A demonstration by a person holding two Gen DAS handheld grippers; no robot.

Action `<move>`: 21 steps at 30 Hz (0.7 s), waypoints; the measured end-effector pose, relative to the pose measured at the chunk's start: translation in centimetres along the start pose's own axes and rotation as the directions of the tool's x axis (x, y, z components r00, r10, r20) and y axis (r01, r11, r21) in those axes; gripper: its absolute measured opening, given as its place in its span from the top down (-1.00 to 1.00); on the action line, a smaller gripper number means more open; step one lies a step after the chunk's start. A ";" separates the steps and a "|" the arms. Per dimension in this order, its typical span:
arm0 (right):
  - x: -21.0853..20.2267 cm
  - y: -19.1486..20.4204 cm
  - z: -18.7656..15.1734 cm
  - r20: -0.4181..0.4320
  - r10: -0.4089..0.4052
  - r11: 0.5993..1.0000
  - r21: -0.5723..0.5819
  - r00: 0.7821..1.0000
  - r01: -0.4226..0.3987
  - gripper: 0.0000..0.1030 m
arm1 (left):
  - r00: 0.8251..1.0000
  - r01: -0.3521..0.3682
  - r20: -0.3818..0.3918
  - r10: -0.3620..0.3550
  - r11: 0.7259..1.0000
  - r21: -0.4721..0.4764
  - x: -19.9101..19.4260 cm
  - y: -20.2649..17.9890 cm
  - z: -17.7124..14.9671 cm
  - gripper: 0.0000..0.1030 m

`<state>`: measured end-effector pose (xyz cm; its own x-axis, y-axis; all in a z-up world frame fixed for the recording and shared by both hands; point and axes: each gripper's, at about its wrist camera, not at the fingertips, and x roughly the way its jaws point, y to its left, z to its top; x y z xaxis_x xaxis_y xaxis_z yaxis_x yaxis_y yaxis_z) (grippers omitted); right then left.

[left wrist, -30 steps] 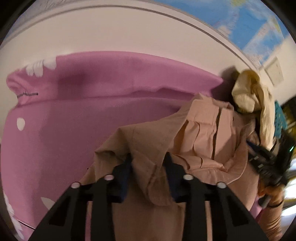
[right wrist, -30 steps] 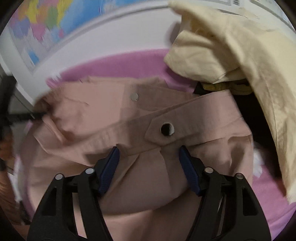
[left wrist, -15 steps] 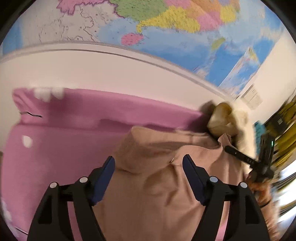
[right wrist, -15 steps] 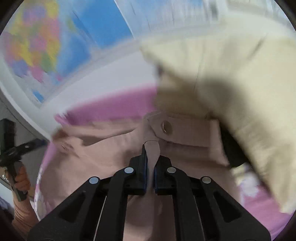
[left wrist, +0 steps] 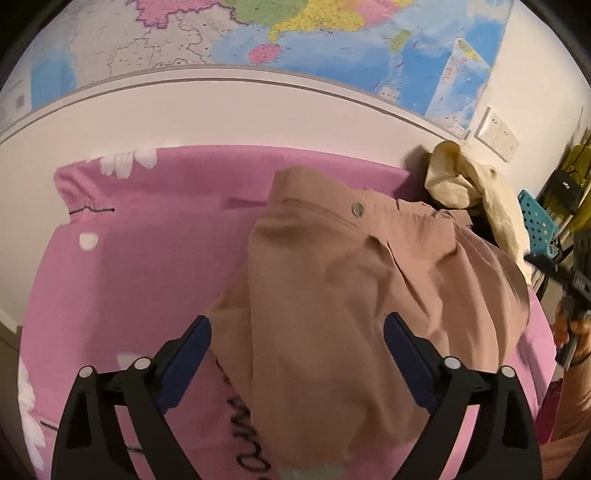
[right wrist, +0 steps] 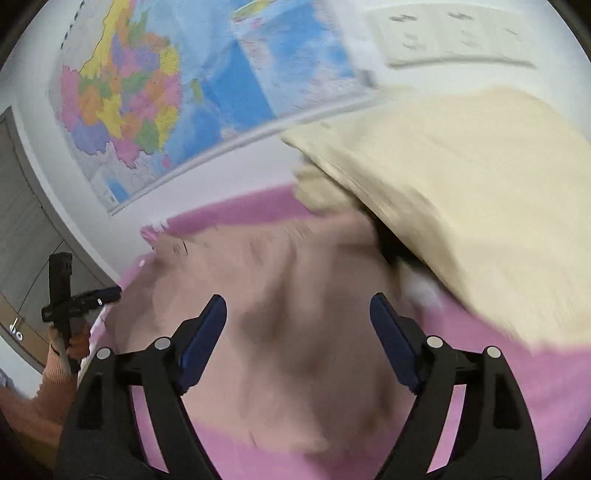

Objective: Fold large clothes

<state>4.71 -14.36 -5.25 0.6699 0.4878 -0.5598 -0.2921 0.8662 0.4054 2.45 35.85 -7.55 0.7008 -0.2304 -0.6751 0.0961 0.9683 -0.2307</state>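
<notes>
**Both grippers off the tan trousers on the bed**

My left gripper point(left wrist: 297, 349) has just been opening and now stands wide, with the tan trousers point(left wrist: 351, 295) lying loose between the fingers, not pinched. My right gripper point(right wrist: 297, 332) has also just sprung apart; its jaws are spread above the same cloth and grip nothing, though that view is smeared. The trousers lie in a rumpled heap on the pink bedsheet point(left wrist: 147, 266), toward the bed's right side, waistband snap point(left wrist: 357, 209) up near the far edge by the wall. A cream garment point(left wrist: 476, 192) is piled at the far right corner, touching the trousers. A map point(left wrist: 295, 33) hangs on the wall behind.
</notes>
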 end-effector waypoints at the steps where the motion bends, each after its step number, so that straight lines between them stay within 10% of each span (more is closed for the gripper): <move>1: -0.6 -0.5 -1.0 -0.010 -0.007 1.000 0.008 1.000 0.007 -0.56 | 1.000 0.015 -0.005 -0.015 1.000 -0.006 0.0 -0.1 -0.7 -0.82; 8: 1.6 -1.6 -6.1 -0.121 -0.007 1.000 0.010 0.993 0.008 -0.54 | 0.997 0.054 -0.062 -0.055 0.998 -0.015 2.8 -2.0 -3.3 -0.79; 12: 2.9 -2.1 -5.6 -0.130 0.095 0.995 0.053 0.987 -0.088 0.53 | 0.998 -0.006 -0.060 0.002 0.997 -0.076 3.9 -1.9 -3.2 0.21; 15: -0.7 -2.4 -4.3 -0.029 0.176 0.979 0.111 0.984 -0.172 0.80 | 0.989 0.129 -0.045 -0.143 0.965 -0.229 1.6 0.1 -2.6 0.83; 21: -9.6 -1.2 -3.6 0.114 0.165 0.983 0.064 0.980 -0.173 0.99 | 0.946 0.307 0.011 -0.325 0.880 -0.363 -2.6 2.8 -4.1 0.85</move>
<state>-3.82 -19.69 -2.91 0.6860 0.6086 -0.3987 -0.3594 0.7599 0.5416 -2.02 38.75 -9.35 0.6393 -0.5315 -0.5557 0.0430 0.7462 -0.6643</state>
